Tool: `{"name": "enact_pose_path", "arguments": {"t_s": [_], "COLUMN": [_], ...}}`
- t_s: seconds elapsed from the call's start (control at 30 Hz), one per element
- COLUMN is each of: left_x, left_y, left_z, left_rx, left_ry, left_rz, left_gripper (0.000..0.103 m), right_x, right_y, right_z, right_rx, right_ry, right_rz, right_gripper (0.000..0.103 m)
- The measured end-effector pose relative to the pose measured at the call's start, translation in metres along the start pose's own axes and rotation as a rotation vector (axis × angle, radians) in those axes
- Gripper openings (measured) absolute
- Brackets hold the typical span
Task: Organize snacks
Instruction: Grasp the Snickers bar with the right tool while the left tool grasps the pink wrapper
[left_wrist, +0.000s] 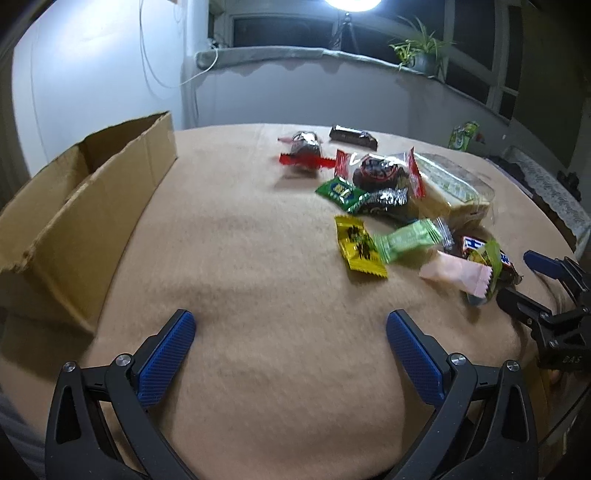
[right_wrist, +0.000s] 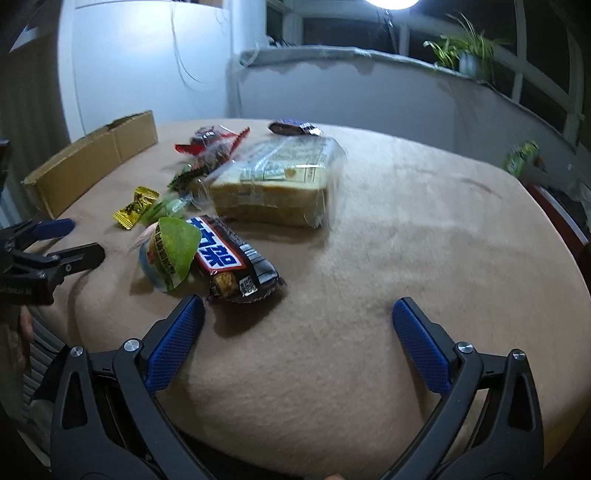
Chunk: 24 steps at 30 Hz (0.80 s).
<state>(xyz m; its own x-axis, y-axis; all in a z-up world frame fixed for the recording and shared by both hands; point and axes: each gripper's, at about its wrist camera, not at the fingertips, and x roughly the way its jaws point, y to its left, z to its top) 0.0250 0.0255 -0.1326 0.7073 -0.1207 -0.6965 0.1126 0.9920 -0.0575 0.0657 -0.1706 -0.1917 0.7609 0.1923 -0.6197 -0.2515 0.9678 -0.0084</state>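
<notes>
Several wrapped snacks lie on a tan cloth-covered table (left_wrist: 240, 258). In the left wrist view: a yellow candy (left_wrist: 358, 245), a light green candy (left_wrist: 408, 240), a pink candy (left_wrist: 458, 275), a bagged bread loaf (left_wrist: 454, 184). My left gripper (left_wrist: 291, 354) is open and empty, short of the pile. The right gripper shows at that view's right edge (left_wrist: 532, 280). In the right wrist view, my right gripper (right_wrist: 299, 343) is open and empty, just behind a Snickers bar (right_wrist: 232, 258) and a green-lidded jelly cup (right_wrist: 170, 254). The bread (right_wrist: 277, 184) lies beyond.
An open cardboard box (left_wrist: 85, 206) stands at the table's left edge; it also shows in the right wrist view (right_wrist: 92, 158). A dark chocolate bar (left_wrist: 352, 136) lies at the far side. A potted plant (left_wrist: 421, 55) sits on the window ledge.
</notes>
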Motion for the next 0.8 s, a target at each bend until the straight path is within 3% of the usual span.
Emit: {"name": "enact_pose_path", "arguments": {"t_s": [0.13,0.23,0.4,0.53,0.8], "left_x": [-0.001,-0.004,-0.019,-0.015,-0.001], "left_y": [-0.002,-0.005,-0.027,-0.057,-0.059], "left_z": [-0.001,0.004,0.012,0.017,0.026], "left_rx": [0.023,0.008,0.018,0.063,-0.005], "left_ry": [-0.013,0.031,-0.006,0.014,0.050], "left_rz": [0.010,0.006,-0.136,-0.227,-0.302], "left_gripper": [0.103,0.103,0.103,0.103,0.070], "right_x": [0.001,-0.006,-0.017,-0.007,0.004], "right_y": [-0.004,-0.009,-0.004,-0.004,-0.009], "right_z": [0.005,0.009,0.015,0.019,0.016], "right_rx": [-0.036,-0.056,-0.161,-0.169,-0.157], "right_ry": [0.022,-0.007,-0.079,-0.072,-0.054], "right_rz": [0.039,0.071,0.143,0.205,0.299], "right_gripper": [0.103,0.103,0.102,0.088,0.069]}}
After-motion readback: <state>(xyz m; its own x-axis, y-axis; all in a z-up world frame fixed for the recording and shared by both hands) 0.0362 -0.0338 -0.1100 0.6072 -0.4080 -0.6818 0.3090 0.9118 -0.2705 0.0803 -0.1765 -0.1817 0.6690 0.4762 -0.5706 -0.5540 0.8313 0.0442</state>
